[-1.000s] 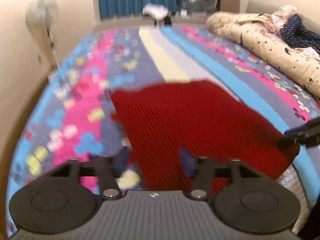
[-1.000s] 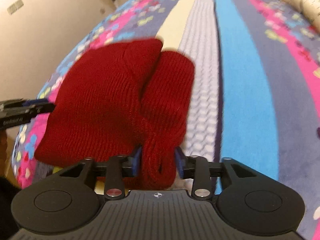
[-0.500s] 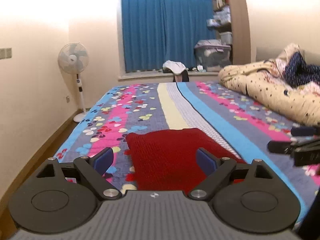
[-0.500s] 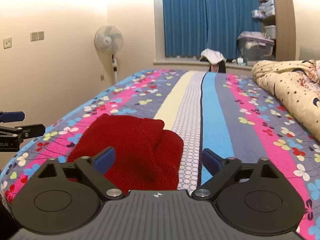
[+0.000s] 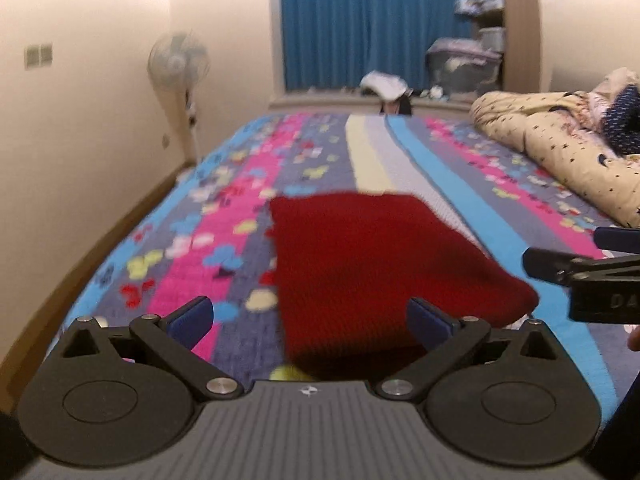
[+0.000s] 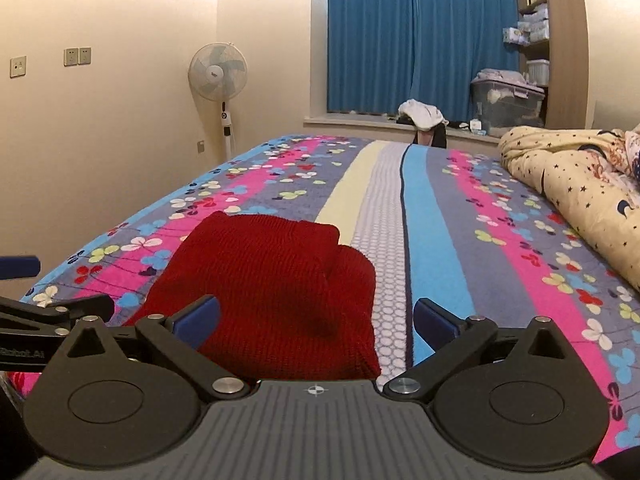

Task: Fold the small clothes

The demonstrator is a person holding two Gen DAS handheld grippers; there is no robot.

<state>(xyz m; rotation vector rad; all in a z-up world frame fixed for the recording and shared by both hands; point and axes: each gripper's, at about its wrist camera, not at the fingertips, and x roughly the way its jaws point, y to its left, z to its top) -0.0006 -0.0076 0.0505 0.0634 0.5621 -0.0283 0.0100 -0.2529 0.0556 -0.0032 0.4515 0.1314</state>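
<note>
Red knit garment [image 6: 276,288] lies folded, lumpy, on the striped bedspread [image 6: 436,216]; both tongs [image 5: 310,316] [image 6: 316,318] spread, empty.

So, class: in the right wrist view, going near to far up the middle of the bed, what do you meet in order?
Right gripper, fingers open → folded red knit garment → striped floral bedspread → white clothes pile on the window ledge → blue curtain.
</note>
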